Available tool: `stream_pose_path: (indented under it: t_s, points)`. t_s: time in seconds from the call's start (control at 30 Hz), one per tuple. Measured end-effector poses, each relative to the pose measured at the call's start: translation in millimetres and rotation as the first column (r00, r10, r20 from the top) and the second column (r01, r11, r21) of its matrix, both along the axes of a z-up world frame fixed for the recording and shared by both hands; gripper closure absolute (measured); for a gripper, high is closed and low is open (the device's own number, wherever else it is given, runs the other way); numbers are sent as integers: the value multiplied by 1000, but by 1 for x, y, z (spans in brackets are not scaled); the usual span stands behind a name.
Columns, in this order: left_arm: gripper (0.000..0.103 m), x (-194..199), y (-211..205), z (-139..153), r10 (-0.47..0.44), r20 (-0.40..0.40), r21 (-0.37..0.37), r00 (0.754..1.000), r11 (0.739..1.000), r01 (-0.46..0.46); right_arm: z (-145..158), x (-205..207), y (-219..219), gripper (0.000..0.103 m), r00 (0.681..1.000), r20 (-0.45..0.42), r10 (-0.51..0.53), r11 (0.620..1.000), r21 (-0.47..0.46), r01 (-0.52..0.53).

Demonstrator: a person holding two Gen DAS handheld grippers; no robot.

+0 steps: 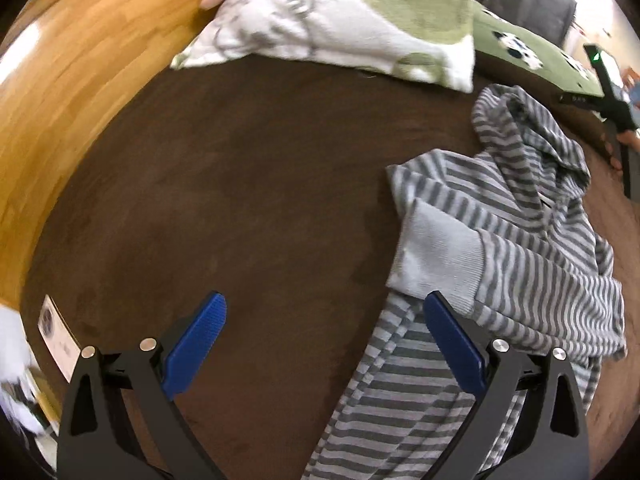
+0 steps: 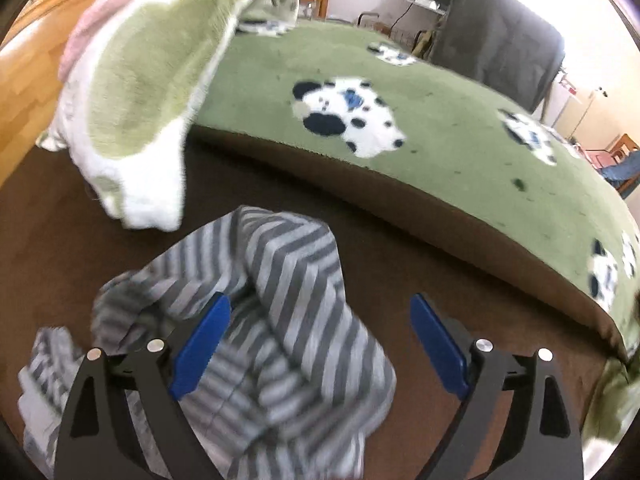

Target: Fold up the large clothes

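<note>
Even indoor light, wood glare upper left, motion blur, strong fisheye edge warping.

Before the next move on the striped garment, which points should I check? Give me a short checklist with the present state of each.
1. Left tongs open and holding nothing: ok.
2. Right tongs open and holding nothing: ok.
3. Striped hoodie spread flat for folding: not ok, it lies bunched, one sleeve cuff turned over the body.
4. Bare brown cover beside the hoodie to spread it: ok.
5. White and green pillow apart from the hoodie: ok in the left view.
6. Which part is the hem: cannot tell, the lower end runs out of view.
</note>
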State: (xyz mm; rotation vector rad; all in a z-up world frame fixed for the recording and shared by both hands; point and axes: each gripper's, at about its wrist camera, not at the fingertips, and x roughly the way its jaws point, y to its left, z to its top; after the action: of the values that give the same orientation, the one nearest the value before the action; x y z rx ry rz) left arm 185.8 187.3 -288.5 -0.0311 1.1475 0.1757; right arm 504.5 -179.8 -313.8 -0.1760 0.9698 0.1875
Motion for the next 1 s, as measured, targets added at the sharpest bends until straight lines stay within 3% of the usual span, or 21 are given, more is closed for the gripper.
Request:
stream_pose_path:
  t_s: [0.17,0.33,0.37,0.4,0.43,0.47,0.53,0.63,0.77,1.0]
  points:
    - [6,-4,7,-12,58,-3,-7,998,998,-58,-35,28,15,13,998,-41,40,999,-19,-41]
    - [6,-3,5,-25,49,-35,1,998,999,-49,-58,58,14,17,997,-70,17,1000,-17,-18]
    - [6,-3,3,-29,39,-44,10,998,999,-38,-66,66,10,23,995,-101,-9,1000,-13,7]
    - [6,-3,3,-31,34,-49,14,998,999,-33,-70,70,8,52,992,-127,-24,1000,-5,23]
    - [6,-3,3,-32,30,-53,15,998,999,-29,-75,74,4,64,987,-158,-28,999,27,32]
    - [6,-3,3,-34,30,-53,12,998,1000,-29,-75,74,2,66,988,-151,-38,998,39,44]
    - [6,-4,4,-38,44,-64,-11,997,999,-45,-73,70,3,80,991,-132,-35,999,28,39]
    - [6,-7,5,-39,67,-65,-25,996,997,-69,-62,61,4,89,994,-104,-21,1000,18,23]
    - [6,-8,6,-33,78,-47,-45,996,996,-80,-31,36,6,90,999,-35,-6,1000,17,7]
    - [6,-12,4,5,45,23,-40,999,998,-44,58,-54,15,90,988,151,19,1000,17,-22]
